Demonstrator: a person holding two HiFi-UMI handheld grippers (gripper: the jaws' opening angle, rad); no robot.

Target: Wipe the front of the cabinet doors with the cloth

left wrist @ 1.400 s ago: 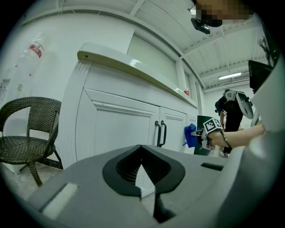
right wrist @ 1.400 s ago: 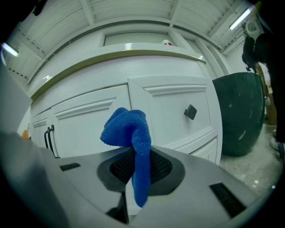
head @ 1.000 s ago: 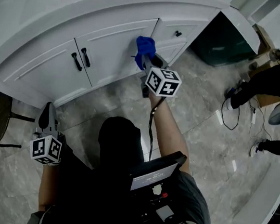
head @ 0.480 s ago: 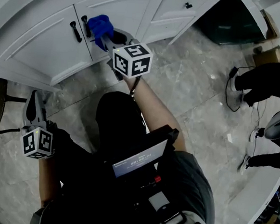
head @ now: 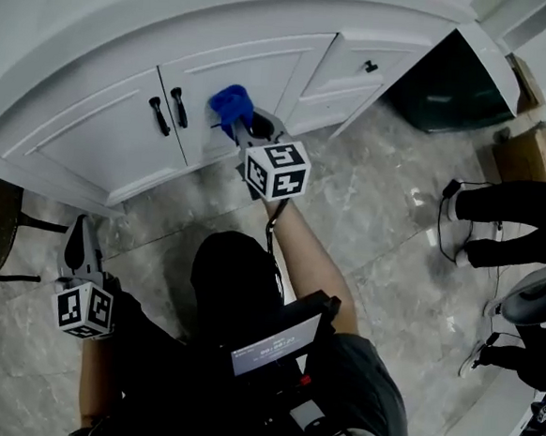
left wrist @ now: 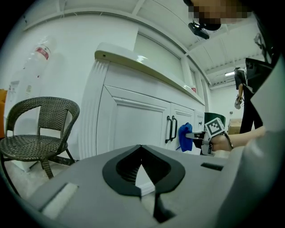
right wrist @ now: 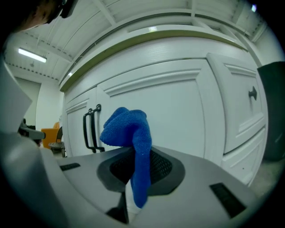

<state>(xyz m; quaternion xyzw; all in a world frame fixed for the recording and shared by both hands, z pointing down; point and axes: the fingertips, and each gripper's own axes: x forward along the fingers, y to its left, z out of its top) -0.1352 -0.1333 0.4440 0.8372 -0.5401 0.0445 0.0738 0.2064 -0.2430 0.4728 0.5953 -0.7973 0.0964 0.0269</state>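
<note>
While my left gripper [head: 76, 236] hangs low over the floor [head: 395, 222] at my side, jaws together at the tips on nothing, the work sits with my right gripper [head: 243, 125], which is reached out ahead and is by far the nearer of the two to the cabinet. Its jaws are clamped on the blue cloth [right wrist: 132, 133]: a bunched head stands above them and a narrow tail hangs down between them, so the cloth's long axis runs up and down. Straight beyond that head is the right-hand door [head: 252, 65], and the pair of black handles [right wrist: 91, 127] lies just to the cloth's left, at the seam with the left-hand door [head: 81, 146]. From the head view the cloth sits low on the door panel, beside the handles; I judge it at or very near the surface, though neither view lets me confirm contact. The next stroke, as I read it, wants the cloth pressed forward and carried rightward or upward across the bare panel, away from the handles. The drawer front [head: 366, 55] lies farther right.
</note>
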